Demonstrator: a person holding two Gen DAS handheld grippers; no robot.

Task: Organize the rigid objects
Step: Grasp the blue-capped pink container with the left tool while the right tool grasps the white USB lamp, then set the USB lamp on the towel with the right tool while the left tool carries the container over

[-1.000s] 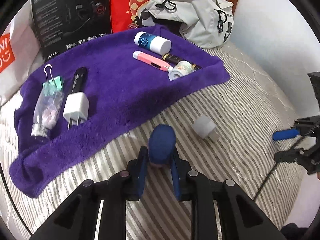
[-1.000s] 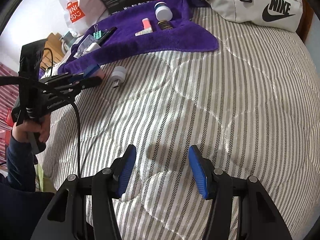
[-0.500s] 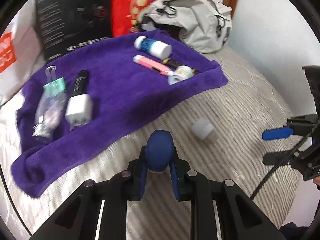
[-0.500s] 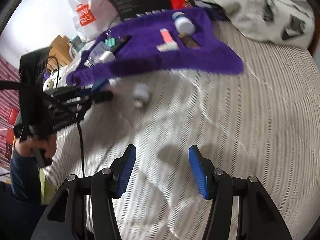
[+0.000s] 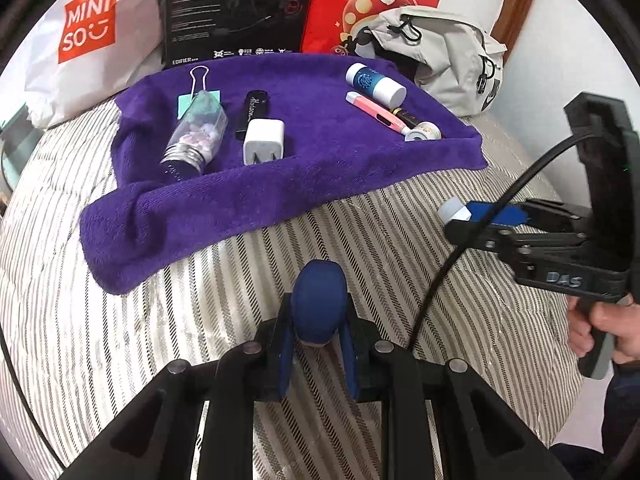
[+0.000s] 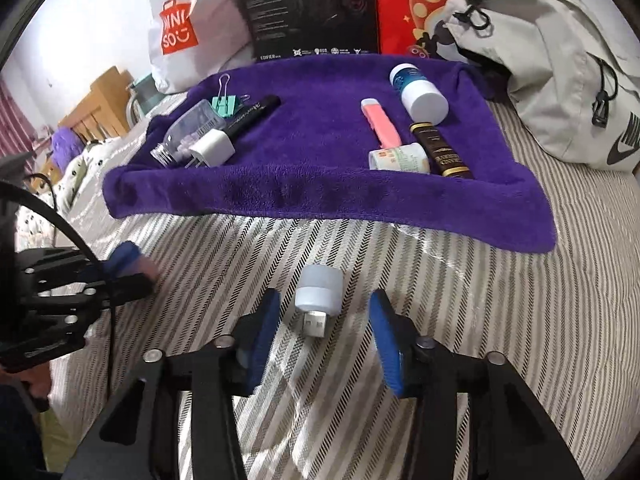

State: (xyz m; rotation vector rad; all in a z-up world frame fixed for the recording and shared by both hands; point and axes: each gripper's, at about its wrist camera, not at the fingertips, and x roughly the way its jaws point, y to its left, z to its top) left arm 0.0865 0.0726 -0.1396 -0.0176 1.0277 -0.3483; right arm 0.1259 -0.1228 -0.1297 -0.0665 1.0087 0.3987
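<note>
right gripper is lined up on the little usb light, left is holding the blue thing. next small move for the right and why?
Probably close the right gripper on the USB light. Its jaws are open and straddle the light, which lies on the striped bedspread, short of the purple towel where the other items are laid out. The left gripper is shut on the blue object, so it cannot take it.

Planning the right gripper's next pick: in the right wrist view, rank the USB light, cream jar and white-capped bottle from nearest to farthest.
1. USB light, on the striped bedding between the open jaws.
2. Cream jar, near the towel's front edge, right side.
3. White-capped bottle, farther back, right side.
</note>
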